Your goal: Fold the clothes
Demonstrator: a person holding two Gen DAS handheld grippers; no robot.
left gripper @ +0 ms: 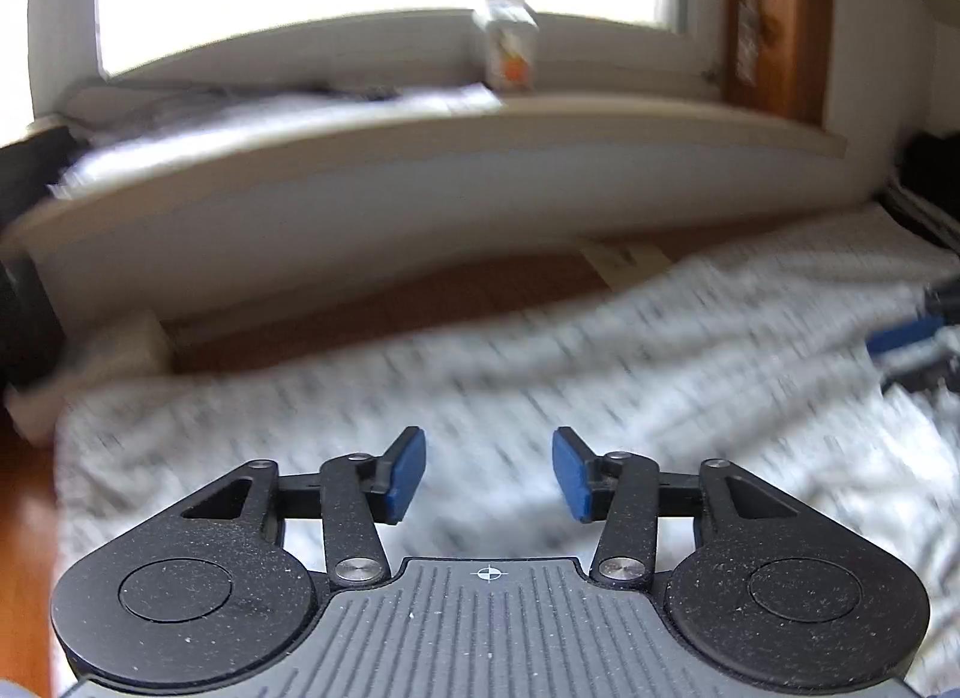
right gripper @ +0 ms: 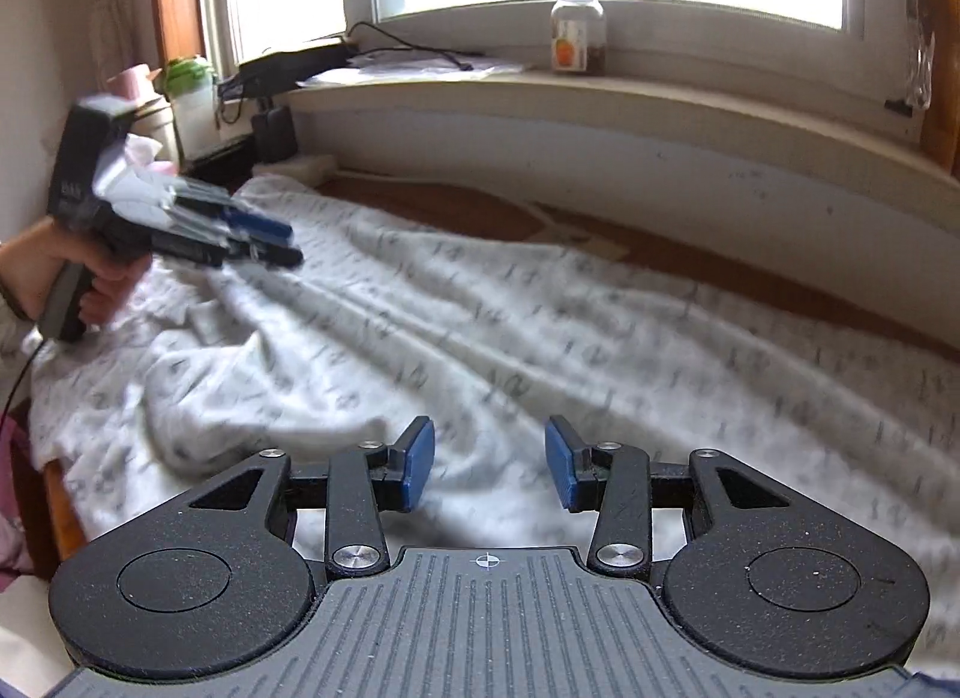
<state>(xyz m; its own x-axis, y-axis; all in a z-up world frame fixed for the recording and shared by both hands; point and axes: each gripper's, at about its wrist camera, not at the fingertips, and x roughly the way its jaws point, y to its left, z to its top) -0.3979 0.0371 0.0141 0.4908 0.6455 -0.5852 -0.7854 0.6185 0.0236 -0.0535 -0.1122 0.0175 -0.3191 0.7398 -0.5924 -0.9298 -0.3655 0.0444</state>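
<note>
Right gripper (right gripper: 489,470), jaws spread and empty, hovers just above the near part of the white patterned garment (right gripper: 480,326), which lies crumpled on the wooden surface (right gripper: 456,212) with its long axis running left to right. Left gripper (left gripper: 489,473), likewise spread and holding nothing, hangs over the garment's left end; beyond, a jar (right gripper: 577,29) stands on the windowsill (right gripper: 690,92).

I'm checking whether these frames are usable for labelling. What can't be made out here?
- Garment: its type; crumpled, cut off by the right wrist view's edge.
- Its print: motion-blurred in the left wrist view.
- Jar label: too small.
- Left tongs: blurred in the right wrist view.
</note>
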